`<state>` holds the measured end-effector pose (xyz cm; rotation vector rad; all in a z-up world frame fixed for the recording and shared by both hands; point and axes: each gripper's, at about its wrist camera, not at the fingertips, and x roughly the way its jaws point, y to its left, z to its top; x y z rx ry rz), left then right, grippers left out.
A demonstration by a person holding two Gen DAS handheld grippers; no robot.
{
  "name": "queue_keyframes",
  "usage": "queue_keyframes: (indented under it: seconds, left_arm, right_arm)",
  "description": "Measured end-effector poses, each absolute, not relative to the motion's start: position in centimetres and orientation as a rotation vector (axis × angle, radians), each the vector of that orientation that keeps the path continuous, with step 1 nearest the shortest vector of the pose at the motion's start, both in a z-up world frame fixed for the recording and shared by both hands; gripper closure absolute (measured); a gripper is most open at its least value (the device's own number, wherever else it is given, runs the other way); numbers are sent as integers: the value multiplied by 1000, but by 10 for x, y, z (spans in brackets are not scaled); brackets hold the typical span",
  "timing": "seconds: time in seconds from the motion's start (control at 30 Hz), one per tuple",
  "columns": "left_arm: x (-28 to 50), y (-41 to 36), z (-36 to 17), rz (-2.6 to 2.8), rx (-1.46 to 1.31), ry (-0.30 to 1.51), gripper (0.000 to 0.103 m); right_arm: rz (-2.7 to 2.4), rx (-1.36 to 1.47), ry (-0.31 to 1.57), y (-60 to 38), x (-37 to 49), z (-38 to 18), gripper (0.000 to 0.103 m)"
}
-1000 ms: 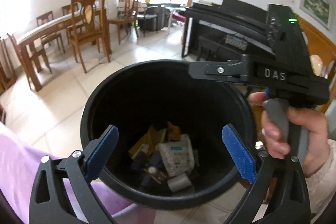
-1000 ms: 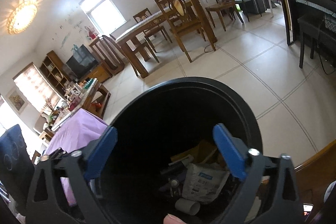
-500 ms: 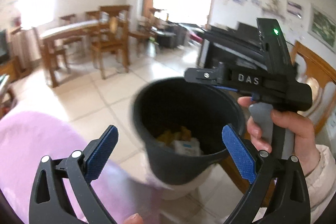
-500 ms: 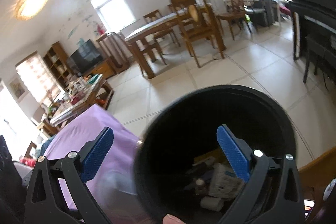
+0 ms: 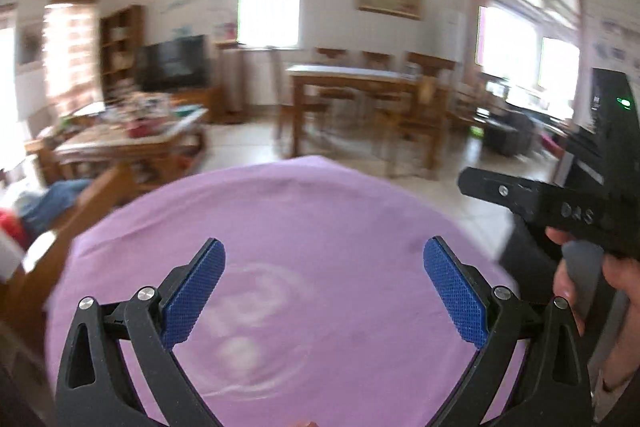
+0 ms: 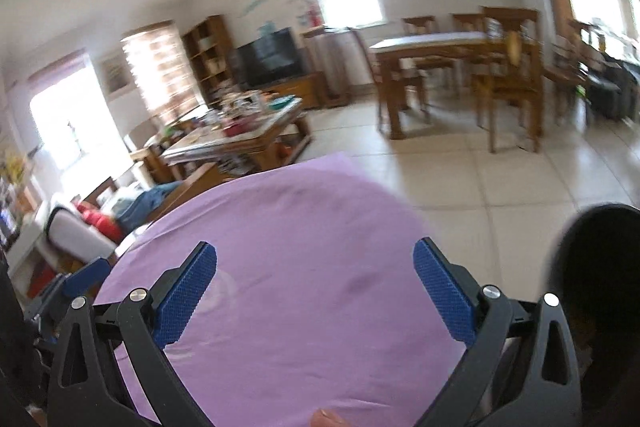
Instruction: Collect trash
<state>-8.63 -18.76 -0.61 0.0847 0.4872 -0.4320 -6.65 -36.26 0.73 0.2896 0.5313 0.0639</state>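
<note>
Both the left gripper (image 5: 324, 291) and right gripper (image 6: 315, 293) hang open and empty over the purple cloth (image 6: 304, 259), no trash lying between either pair of jaws, the black bin (image 6: 596, 291) just right of the right one.

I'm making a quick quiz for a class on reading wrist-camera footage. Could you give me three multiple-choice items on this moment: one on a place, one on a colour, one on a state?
1. In the right wrist view, where is the black bin?
A. at the lower right edge
B. on the dining table
C. at the far left

2. What colour is the cloth under both tools?
A. green
B. purple
C. white

3. How does the left tool stand?
A. shut on a wrapper
B. shut on nothing
C. open and empty

Answers:
1 A: the bin's dark rim shows beside the right tool, at the frame's lower right.
2 B: the cloth fills the lower middle of both views in purple.
3 C: its blue pads are wide apart with only cloth between them.
</note>
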Motion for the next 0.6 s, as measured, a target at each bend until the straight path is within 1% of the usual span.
queue_keyframes:
  seconds: [0.13, 0.23, 0.4, 0.6]
  left_arm:
    - [-79, -138, -5, -311, 49, 469, 5]
    - [-67, -104, -3, -246, -3, 480, 5]
    - [-66, -73, -7, -185, -34, 481, 5]
    - [-57, -60, -13, -166, -47, 486, 5]
  right_arm:
    - [102, 228, 506, -305, -50, 5, 5]
    - [102, 197, 492, -280, -43, 2, 5]
    - [81, 129, 451, -253, -40, -1, 5]
    - [52, 60, 412, -240, -43, -3, 5]
